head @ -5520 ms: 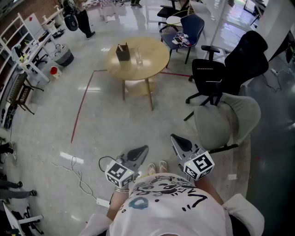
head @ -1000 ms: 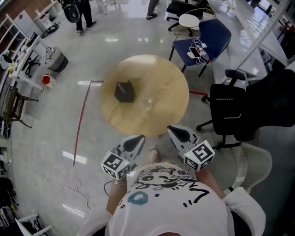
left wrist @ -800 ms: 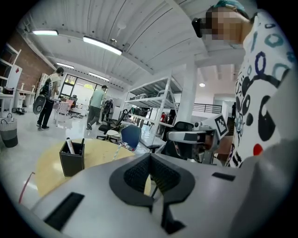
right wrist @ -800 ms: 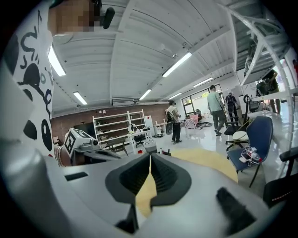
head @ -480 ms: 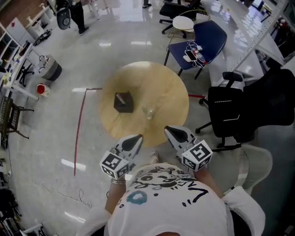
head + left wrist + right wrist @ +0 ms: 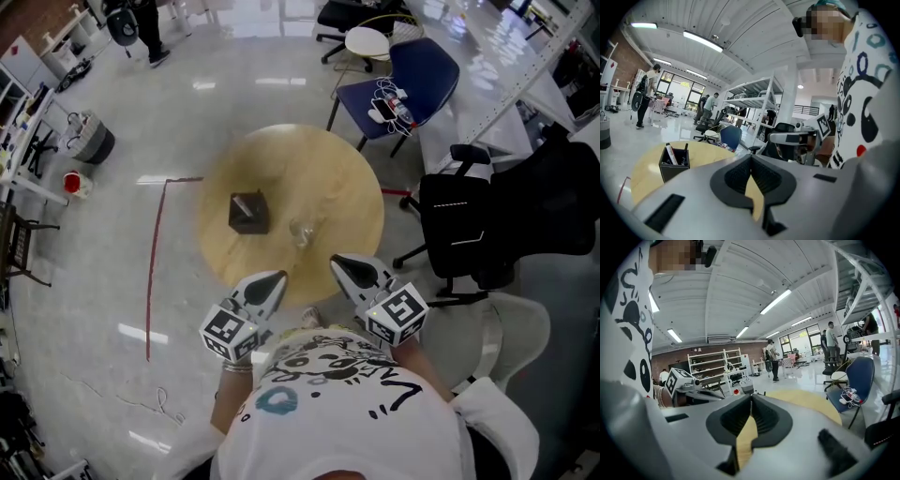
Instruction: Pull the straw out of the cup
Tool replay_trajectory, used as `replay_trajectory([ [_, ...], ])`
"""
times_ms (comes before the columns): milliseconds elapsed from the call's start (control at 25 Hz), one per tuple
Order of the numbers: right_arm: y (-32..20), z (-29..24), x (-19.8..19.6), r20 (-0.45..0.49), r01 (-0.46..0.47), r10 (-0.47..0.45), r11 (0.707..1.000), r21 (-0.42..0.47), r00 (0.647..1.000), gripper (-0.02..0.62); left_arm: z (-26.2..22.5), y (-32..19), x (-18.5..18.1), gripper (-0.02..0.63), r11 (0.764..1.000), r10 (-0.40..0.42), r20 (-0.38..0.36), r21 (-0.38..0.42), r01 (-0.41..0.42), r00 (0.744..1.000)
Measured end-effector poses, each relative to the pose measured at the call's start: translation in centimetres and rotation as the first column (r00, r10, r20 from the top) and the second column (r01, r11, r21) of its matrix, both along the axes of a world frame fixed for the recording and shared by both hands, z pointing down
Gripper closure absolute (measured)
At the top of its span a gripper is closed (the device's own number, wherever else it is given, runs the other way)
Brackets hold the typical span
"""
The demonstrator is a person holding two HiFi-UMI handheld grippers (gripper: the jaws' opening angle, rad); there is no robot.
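**Both grippers shut and empty, cup not touched**

A round wooden counter [image 6: 281, 159] fills the middle of the head view. The person stands at its near edge, at the bottom of the frame.

A clear cup [image 6: 302, 232] sits on the counter, a little below the middle of the top. The straw is too small to make out from up here. To the left of the cup, with a gap between them, is a dark box [image 6: 248, 212]. The left gripper view shows pens standing in this box.

The left gripper [image 6: 272, 282] is in the lower middle of the head view, over the near edge of the counter. Its jaws are pressed together at the tips, and nothing is between them. The right gripper [image 6: 344, 265] is next to it on the right, a bit closer to the cup. Its jaws are pressed together too and hold nothing. Neither gripper touches the cup.

A blue chair [image 6: 412, 70] stands in the upper right of the frame, with some cables lying on its seat. A black chair [image 6: 469, 225] is on the right, close to the counter. A grey chair [image 6: 516, 328] is in the lower right. A thin red line [image 6: 151, 281] runs along the floor on the left.
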State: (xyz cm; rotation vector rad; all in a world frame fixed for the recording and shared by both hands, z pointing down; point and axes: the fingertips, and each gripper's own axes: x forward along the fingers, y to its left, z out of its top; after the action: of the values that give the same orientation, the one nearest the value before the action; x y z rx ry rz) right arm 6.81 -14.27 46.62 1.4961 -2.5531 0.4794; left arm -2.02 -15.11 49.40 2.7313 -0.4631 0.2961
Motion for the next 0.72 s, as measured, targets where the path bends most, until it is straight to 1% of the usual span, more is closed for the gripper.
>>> replay_trajectory([
  [400,-1.4,0.1,-0.3,-0.012,0.026,-0.026,0.999,-0.021,1.0,0.569,0.2,-1.1,0.1,0.591,1.0,-0.011,-0.005,-0.019,0.011,1.0],
  [560,-2.3,0.1,-0.4,-0.011,0.051,-0.051,0.998,-0.023,0.999,0.569,0.3,-1.8,0.2,0.591,0.999,-0.028,0.001,-0.017,0.028,1.0],
  [720,-3.1,0.2,-0.6,-0.021,0.098,-0.098,0.995,-0.025,0.995,0.569,0.0,-2.8,0.5,0.591,0.998,-0.064,-0.001,-0.012,0.064,0.998],
])
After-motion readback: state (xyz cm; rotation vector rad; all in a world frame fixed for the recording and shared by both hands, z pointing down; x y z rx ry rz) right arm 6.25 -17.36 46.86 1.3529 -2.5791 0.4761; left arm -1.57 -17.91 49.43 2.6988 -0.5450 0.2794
